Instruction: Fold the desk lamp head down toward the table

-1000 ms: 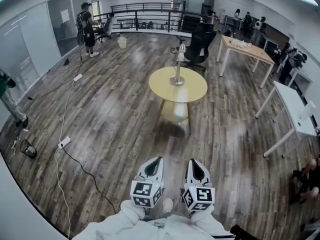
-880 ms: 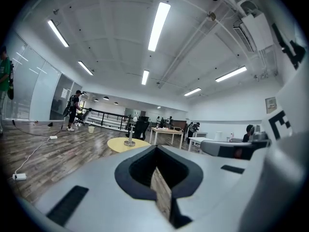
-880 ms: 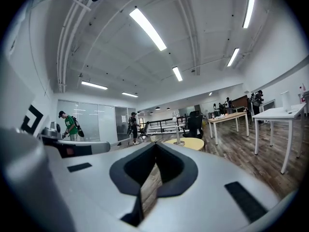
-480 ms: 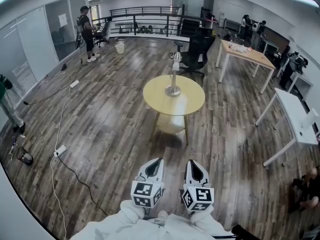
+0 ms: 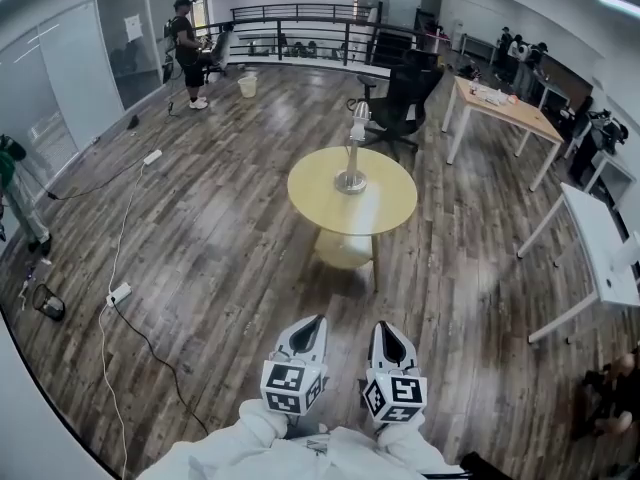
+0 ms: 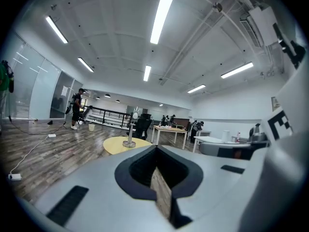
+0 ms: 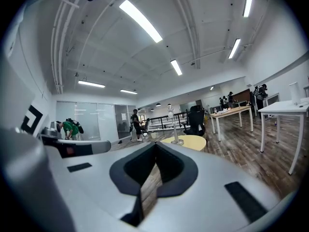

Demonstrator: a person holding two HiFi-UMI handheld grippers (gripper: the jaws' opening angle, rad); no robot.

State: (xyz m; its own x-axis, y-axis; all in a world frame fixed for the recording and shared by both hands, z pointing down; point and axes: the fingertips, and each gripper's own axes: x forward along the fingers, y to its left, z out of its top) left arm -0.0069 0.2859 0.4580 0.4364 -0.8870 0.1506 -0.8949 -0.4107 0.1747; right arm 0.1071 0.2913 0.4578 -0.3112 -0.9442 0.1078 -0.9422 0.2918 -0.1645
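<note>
A black office chair [image 5: 400, 98] stands near a wooden desk [image 5: 505, 105]; a white power strip [image 5: 118, 293] lies on the plank floor [image 5: 230, 228].

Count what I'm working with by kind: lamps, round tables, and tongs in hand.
Desk lamp: 1
Round yellow table: 1
Tongs: 2 (left tongs, right tongs)
Total: 4

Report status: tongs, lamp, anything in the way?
Left tongs and right tongs shut, empty, well short of the table. Lamp upright on it, head not folded. Only floor between; chair behind the table.
</note>
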